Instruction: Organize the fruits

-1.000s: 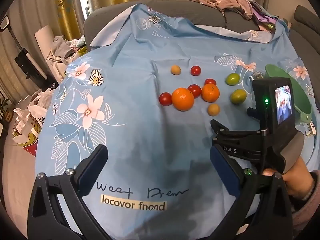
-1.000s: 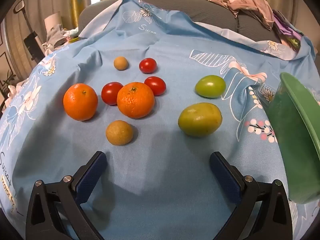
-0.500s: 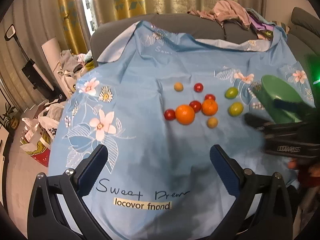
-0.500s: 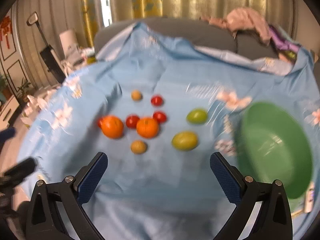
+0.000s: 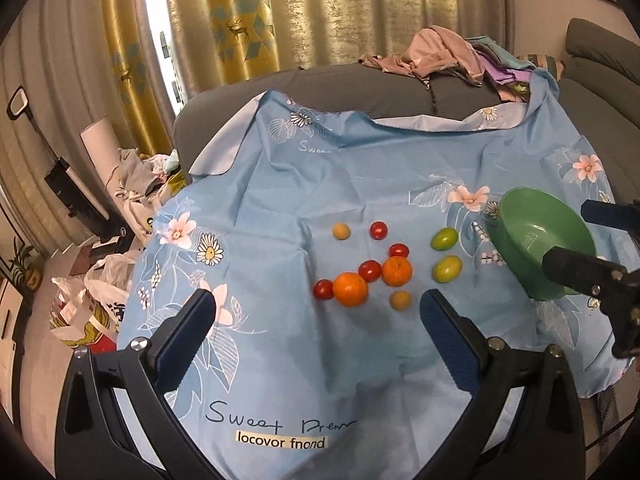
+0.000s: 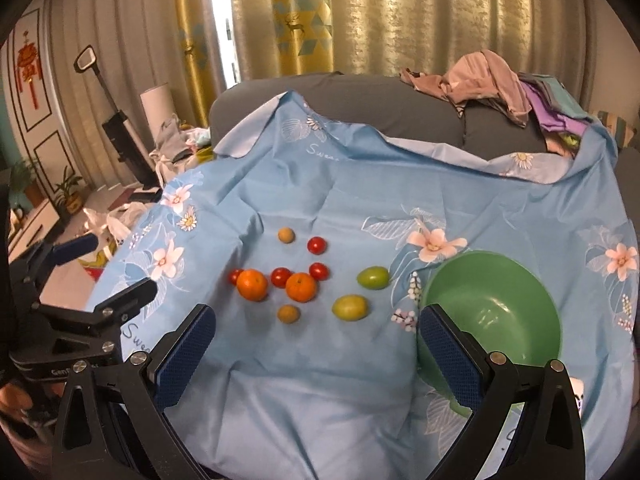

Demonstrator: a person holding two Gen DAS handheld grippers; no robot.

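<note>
We have pulled both grippers back and higher than a second ago; the fruits now look small. The green bowl [image 6: 492, 312] sits right of the fruits on the blue cloth [image 6: 320, 360], tilted towards them. Left gripper [image 5: 318, 320] and right gripper [image 6: 316, 332] gape wide, holding nothing.

The fruits [image 6: 298, 276] are lying clustered on the cloth [image 6: 304, 352], mid-scene. The bowl [image 6: 492, 312] is sitting to their right, on the same cloth. Far behind, a sofa [image 6: 380, 100] is carrying a clothes pile [image 6: 504, 84] at its right end.
</note>
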